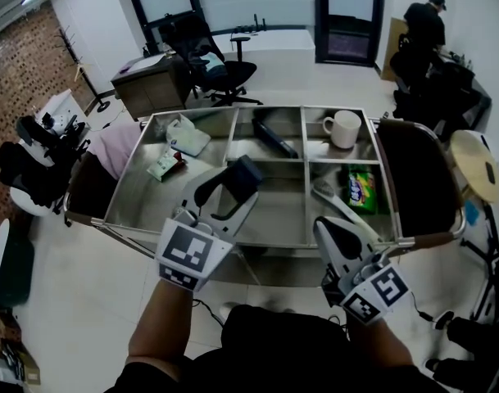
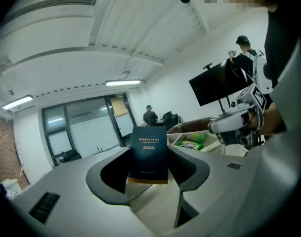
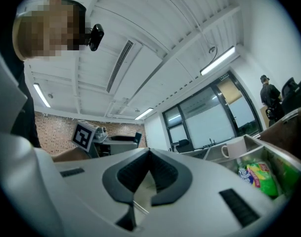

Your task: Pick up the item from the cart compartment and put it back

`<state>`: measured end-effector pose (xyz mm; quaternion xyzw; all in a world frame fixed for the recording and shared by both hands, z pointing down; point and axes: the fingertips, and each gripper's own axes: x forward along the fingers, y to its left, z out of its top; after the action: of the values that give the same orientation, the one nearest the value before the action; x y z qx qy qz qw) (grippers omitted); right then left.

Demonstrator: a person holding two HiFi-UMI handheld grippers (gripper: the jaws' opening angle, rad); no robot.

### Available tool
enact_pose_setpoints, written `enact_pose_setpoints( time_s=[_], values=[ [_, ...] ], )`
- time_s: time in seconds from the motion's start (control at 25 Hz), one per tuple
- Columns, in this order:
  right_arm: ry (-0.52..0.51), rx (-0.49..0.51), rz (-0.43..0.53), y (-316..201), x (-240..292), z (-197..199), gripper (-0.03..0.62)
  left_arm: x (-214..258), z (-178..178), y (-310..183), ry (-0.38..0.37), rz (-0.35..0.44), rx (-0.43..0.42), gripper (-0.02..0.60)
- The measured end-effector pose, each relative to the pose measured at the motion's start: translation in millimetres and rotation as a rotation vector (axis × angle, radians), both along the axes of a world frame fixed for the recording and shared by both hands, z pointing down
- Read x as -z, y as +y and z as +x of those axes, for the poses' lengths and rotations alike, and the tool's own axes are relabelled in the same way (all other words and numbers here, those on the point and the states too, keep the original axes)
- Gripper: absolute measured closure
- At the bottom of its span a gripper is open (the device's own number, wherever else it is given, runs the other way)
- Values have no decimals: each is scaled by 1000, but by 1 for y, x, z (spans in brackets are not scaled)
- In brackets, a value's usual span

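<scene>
Left gripper (image 2: 149, 152): jaws wide apart and clamped on a dark blue box (image 2: 149, 153), one pad on each narrow side. The box sits right at the fingertips and reaches out past them; nothing else is between the jaws.

Box orientation: it stands on end in the grip. Its long axis runs crosswise to the line joining the two jaws, top to bottom in the left gripper view. The printed front face is turned back toward the gripper's camera, lettering upright, with a tan band along the lower edge.

Head view: the box (image 1: 247, 173) is at the far tip of the left gripper (image 1: 233, 188), held over the cart (image 1: 134, 170) about where the left and middle compartments meet.

Right gripper (image 3: 149, 154): jaws together, nothing in them. Beyond and to the right of it are a white mug (image 3: 234, 147) and a green packet (image 3: 261, 177), both in cart compartments
</scene>
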<state>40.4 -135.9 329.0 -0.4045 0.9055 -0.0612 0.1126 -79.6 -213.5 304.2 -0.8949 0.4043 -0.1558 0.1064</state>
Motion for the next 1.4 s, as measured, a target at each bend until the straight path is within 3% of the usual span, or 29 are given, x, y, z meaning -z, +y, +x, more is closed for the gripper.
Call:
enact_pose_setpoints(
  time_s=[0.2, 0.52, 0.68, 0.84, 1.12, 1.4],
  values=[
    [-3, -20, -5, 0, 0, 7, 579, -22, 12, -27, -158, -106, -24, 350],
    [-12, -33, -12, 0, -1, 14, 578, -51, 32, -51, -321, -213, -67, 350],
    [-14, -28, -20, -2, -2, 11, 578, -77, 49, -67, -486, -263, -116, 350],
    [-12, -28, -32, -1, -4, 12, 579, -96, 58, -77, -595, -302, -148, 351],
    [-16, -40, -33, -2, -2, 16, 579, -123, 66, -89, -711, -361, -187, 350],
    [-9, -44, -29, -5, -3, 17, 579, -144, 64, -90, -761, -416, -216, 341]
  ],
)
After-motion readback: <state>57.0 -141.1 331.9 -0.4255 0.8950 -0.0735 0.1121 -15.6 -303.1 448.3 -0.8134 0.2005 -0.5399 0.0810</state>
